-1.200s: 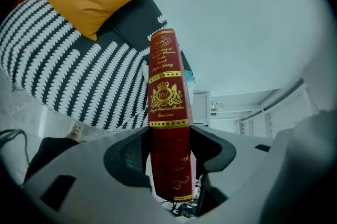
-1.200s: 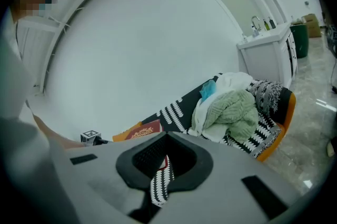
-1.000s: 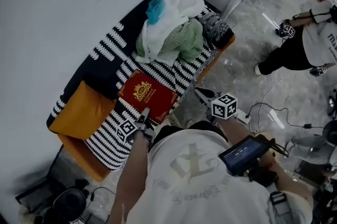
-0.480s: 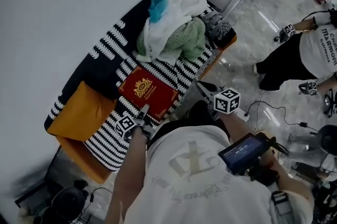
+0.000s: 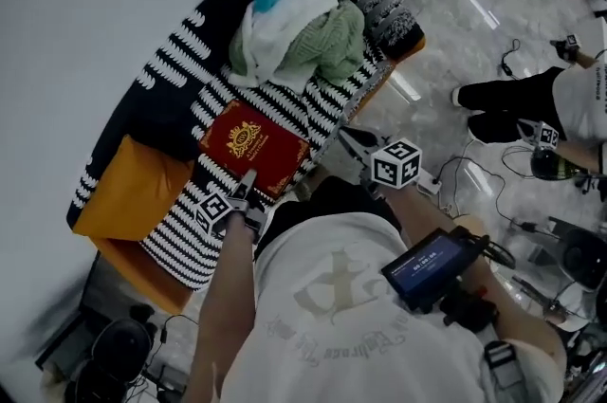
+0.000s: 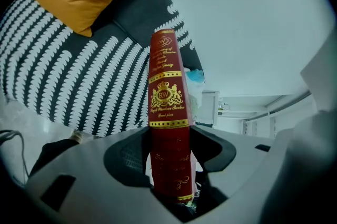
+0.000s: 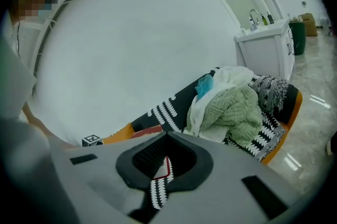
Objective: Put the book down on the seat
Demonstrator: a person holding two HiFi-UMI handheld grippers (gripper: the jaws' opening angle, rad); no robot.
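Observation:
A red book (image 5: 251,145) with gold print lies flat over the black-and-white striped seat cover (image 5: 180,240) of a sofa. My left gripper (image 5: 245,185) is shut on its near edge. In the left gripper view the book's spine (image 6: 167,91) stands between the jaws and reaches out toward the striped back. I cannot tell whether the book rests on the seat. My right gripper (image 5: 349,141) hangs to the right of the book, off the sofa's front edge, shut and holding nothing; its own view shows the jaws (image 7: 164,165) meeting in front of the sofa.
An orange cushion (image 5: 128,192) sits left of the book. A pile of white, green and blue clothes (image 5: 303,31) fills the seat's far end beside a dark patterned cushion (image 5: 389,17). Another person (image 5: 531,98) and cables are on the floor at right.
The book and left gripper have shifted a little up and left over the seat, still gripped. The right gripper has stayed beside the sofa's edge. The person at right has moved.

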